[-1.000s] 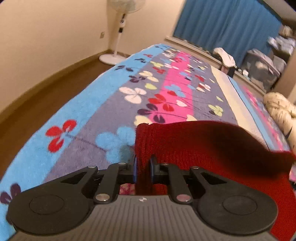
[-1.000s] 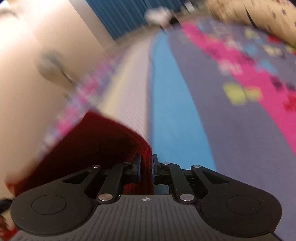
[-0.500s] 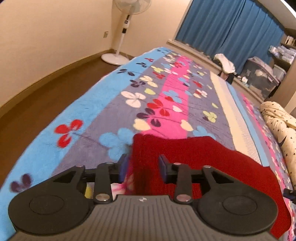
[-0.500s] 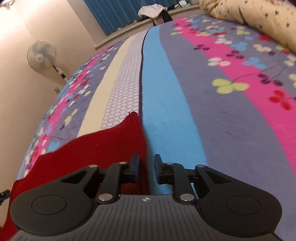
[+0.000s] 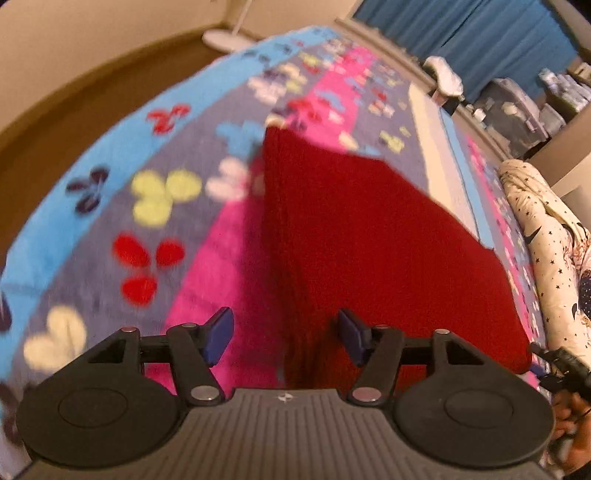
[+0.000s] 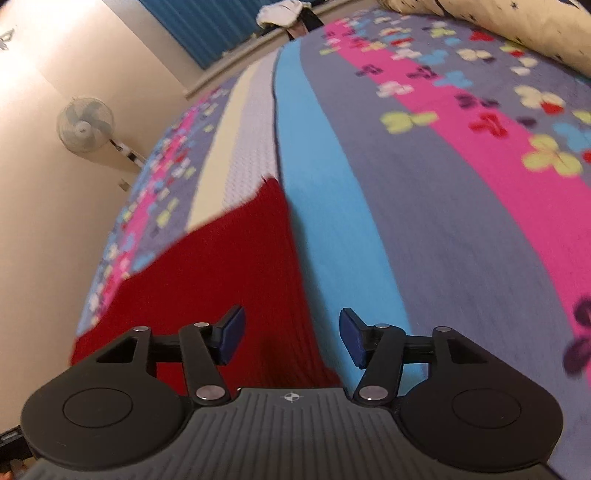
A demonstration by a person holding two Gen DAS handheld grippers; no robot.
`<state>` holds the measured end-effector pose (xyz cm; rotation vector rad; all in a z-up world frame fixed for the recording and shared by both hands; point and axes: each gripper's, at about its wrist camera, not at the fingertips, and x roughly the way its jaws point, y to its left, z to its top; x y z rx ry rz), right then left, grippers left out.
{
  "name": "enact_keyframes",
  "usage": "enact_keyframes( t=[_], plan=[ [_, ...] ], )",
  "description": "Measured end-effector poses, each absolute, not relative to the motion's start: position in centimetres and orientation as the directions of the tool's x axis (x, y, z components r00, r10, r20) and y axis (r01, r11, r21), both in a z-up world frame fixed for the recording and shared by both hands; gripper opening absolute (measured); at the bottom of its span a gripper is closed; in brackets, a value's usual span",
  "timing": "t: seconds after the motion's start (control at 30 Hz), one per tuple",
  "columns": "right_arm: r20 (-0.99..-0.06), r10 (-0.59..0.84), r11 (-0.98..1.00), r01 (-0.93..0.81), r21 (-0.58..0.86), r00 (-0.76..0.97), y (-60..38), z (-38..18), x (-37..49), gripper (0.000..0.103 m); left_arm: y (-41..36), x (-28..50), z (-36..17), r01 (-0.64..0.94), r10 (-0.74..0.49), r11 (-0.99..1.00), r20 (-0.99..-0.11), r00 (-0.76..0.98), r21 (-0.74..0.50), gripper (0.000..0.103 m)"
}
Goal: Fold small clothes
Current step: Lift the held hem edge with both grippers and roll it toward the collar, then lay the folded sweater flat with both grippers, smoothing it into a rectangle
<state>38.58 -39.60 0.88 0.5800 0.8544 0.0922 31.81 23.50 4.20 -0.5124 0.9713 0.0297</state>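
A dark red knitted cloth lies flat on the flowered blanket. My left gripper is open and empty, its jaws spread over the cloth's left edge near its near corner. In the right wrist view the same red cloth lies left of a blue stripe. My right gripper is open and empty, its jaws spread over the cloth's right edge.
A star-print duvet lies along the bed's right side. A standing fan stands by the wall. Blue curtains and storage boxes stand beyond the bed. The wooden floor lies left of the bed.
Both grippers have let go of the red cloth and opened wide. The cloth, held up a second ago, now lies flat on the blanket. Both grippers have drawn back over its near edge.
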Motion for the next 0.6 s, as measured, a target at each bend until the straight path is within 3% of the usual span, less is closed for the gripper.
enact_keyframes(
  t=[0.1,0.13,0.17,0.2,0.23,0.3,0.47,0.53,0.6],
  plan=[
    [-0.691,0.319,0.835,0.152,0.529,0.649,-39.3,-0.4,38.1,0.059,23.4,31.4,4.0,-0.226,-0.227,0.879,-0.785,0.577,-0.42,0.052],
    [-0.671,0.335,0.823,0.142,0.55,0.661,-39.3,-0.5,37.9,0.058,23.2,31.4,3.8,-0.216,-0.231,0.885,-0.791,0.566,-0.413,0.038],
    [-0.661,0.348,0.818,0.129,0.561,0.664,-39.3,-0.6,37.7,0.053,23.1,31.5,3.6,-0.197,-0.245,0.89,-0.795,0.555,-0.412,0.016],
    [-0.66,0.345,0.825,0.12,0.552,0.667,-39.2,-0.7,37.5,0.049,22.7,31.5,3.5,-0.17,-0.259,0.896,-0.793,0.551,-0.41,0.017],
    [-0.667,0.319,0.847,0.112,0.519,0.674,-39.0,-0.7,37.2,0.032,22.4,31.5,3.7,-0.153,-0.244,0.909,-0.792,0.56,-0.388,0.016],
    [-0.654,0.325,0.853,0.086,0.514,0.683,-39.1,-0.4,36.8,0.024,22.1,31.2,4.3,-0.125,-0.227,0.923,-0.776,0.589,-0.365,0.015],
    [-0.545,0.363,0.786,0.066,0.615,0.755,-40.7,2.7,34.6,0.018,24.4,28.8,7.3,-0.103,-0.257,0.879,-0.644,0.721,-0.466,0.013],
    [-0.525,0.372,0.789,0.037,0.613,0.766,-40.8,4.0,33.5,0.018,24.6,27.8,7.8,-0.086,-0.251,0.894,-0.652,0.716,-0.439,0.014],
    [-0.565,0.365,0.804,0.055,0.592,0.74,-40.8,4.3,32.6,0.018,25.3,27.8,6.5,-0.122,-0.255,0.898,-0.725,0.639,-0.424,0.014]
  ],
)
